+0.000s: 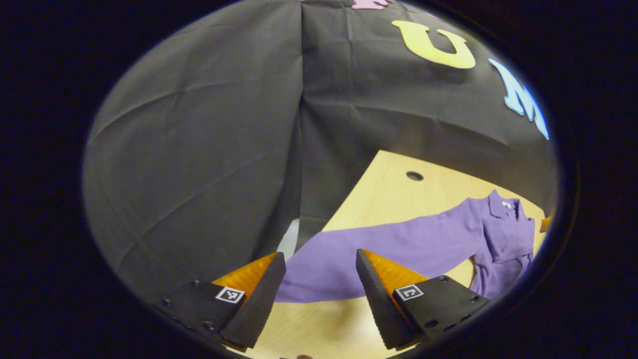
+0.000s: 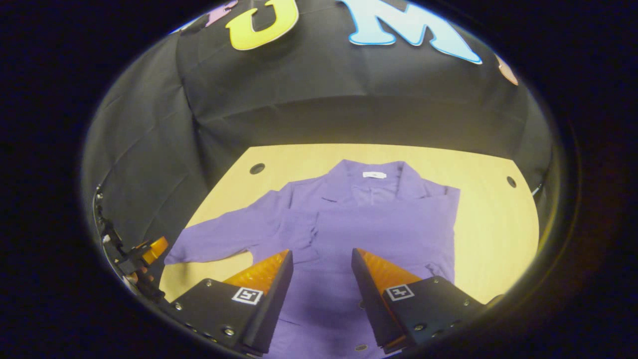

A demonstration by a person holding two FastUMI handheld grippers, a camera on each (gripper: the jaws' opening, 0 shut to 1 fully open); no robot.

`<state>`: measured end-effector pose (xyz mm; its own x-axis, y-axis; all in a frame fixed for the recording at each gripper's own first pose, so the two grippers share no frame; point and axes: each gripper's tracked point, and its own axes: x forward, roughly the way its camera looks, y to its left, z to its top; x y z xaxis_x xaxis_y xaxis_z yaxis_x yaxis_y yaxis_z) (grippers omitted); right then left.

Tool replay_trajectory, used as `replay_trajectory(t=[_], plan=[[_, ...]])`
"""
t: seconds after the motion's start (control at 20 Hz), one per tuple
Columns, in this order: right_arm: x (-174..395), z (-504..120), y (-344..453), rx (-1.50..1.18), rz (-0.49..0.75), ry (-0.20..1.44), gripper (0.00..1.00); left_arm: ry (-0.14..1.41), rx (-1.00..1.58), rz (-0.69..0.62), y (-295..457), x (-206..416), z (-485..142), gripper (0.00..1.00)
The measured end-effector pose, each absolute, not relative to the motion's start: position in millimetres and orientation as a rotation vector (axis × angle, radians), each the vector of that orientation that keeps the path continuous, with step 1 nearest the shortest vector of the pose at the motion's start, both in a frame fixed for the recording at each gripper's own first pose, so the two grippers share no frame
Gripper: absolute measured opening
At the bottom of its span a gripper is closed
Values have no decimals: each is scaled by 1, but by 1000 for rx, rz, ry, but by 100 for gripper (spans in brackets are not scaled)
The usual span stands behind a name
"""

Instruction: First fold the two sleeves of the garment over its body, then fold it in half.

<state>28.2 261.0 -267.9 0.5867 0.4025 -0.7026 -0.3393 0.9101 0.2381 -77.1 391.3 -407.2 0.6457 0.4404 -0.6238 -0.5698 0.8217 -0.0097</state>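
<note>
A purple shirt (image 2: 349,219) lies on a pale wooden table (image 2: 493,219) before black cloth (image 2: 149,164).

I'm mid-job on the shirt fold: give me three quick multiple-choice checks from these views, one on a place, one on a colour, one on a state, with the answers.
1. Where does the unfolded sleeve lie in the right gripper view?
A. Stretched out to the left of the shirt body
B. Folded over the collar
C. Hanging off the table's far edge

2. What colour is the shirt?
A. Green
B. Purple
C. White

3. How do the left gripper's jaws stand?
A. Clamped on the sleeve
B. Shut with nothing between
C. Open, with the sleeve cuff ahead of them

Answers: 1 A, the sleeve runs out left across the table; 2 B, the cloth is purple throughout; 3 C, a clear gap shows between the fingers in the left gripper view.
</note>
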Motion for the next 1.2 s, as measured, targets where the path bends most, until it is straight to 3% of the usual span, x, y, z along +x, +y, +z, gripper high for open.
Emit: replay_trajectory(t=[0.35, 0.65, 0.75, 0.85, 0.9, 1.1, 1.2], plan=[[19, -277, 220, 109, 330, 865, 75, 788, -228, 556, 395, -88, -460, 94], [22, -282, 216, 114, 318, 878, 75, 797, -227, 549, 386, -80, -465, 94], [21, -283, 219, 115, 326, 884, 75, 791, -237, 539, 383, -78, -466, 86], [20, -286, 223, 117, 340, 892, 75, 776, -248, 533, 373, -68, -469, 70], [19, -285, 223, 118, 346, 895, 75, 771, -251, 530, 369, -64, -468, 52], [22, -284, 221, 125, 351, 892, 75, 769, -312, 552, 367, -59, -466, 12], [22, -283, 217, 132, 347, 889, 75, 780, -337, 569, 368, -60, -465, 7]])
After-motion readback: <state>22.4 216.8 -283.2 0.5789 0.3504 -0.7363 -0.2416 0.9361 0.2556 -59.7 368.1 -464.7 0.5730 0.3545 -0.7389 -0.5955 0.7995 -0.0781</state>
